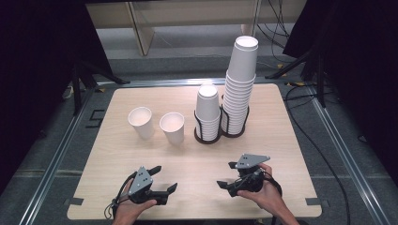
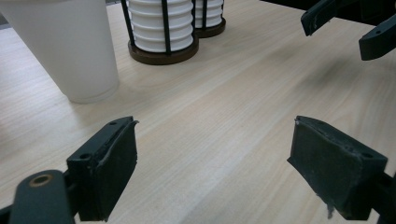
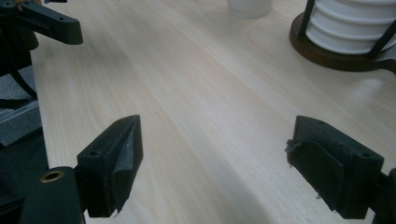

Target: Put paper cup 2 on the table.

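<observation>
I'm holding both the left gripper and right gripper open, empty; the nearest paper cup looks light, crushable, so I'm planning a gentle mid-wall pinch.

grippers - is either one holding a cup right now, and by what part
Nothing is held. The left gripper and right gripper both have open, empty jaws above the table.

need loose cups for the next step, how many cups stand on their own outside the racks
2. The left cup and right cup stand upright side by side, left of the racks. Others may be hidden behind the stacks.
</observation>
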`<state>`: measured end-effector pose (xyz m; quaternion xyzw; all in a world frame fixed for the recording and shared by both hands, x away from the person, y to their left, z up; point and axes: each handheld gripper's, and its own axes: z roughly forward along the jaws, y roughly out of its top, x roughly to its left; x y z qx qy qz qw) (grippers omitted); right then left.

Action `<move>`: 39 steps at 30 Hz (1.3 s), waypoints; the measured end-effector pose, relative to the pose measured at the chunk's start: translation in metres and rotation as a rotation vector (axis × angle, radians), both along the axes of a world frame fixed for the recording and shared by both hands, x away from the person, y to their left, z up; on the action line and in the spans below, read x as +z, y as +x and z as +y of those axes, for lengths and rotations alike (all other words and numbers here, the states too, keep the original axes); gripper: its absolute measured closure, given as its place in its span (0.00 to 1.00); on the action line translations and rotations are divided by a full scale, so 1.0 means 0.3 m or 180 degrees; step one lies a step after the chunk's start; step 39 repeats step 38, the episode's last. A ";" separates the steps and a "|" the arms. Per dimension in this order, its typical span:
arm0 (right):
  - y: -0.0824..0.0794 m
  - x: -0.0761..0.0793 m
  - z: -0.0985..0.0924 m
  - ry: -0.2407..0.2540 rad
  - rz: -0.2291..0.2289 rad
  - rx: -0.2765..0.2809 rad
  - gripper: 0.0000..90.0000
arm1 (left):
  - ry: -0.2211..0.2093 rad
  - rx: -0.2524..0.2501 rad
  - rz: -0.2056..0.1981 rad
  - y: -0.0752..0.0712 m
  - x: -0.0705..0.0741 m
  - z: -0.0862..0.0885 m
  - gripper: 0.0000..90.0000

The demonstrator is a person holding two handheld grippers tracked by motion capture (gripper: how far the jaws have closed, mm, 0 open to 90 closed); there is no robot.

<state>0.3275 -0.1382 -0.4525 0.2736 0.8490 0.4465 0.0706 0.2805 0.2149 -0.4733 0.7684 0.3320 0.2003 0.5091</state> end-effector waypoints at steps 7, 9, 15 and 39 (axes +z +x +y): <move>-0.036 -0.016 -0.023 0.0005 0.0067 0.0020 0.19 | -0.0009 -0.0076 -0.0019 -0.027 0.002 0.008 0.16; -0.046 -0.017 -0.029 -0.0007 0.0086 0.0025 0.18 | -0.0033 -0.0094 0.0002 -0.033 0.005 0.009 0.16; -0.065 -0.031 -0.046 -0.0006 0.0145 0.0053 0.18 | 0.0042 -0.0117 0.0076 -0.046 0.002 0.004 0.16; -0.079 -0.038 -0.063 -0.0164 0.0095 -0.0088 0.18 | 0.0034 -0.0091 0.0114 -0.042 -0.004 -0.004 0.16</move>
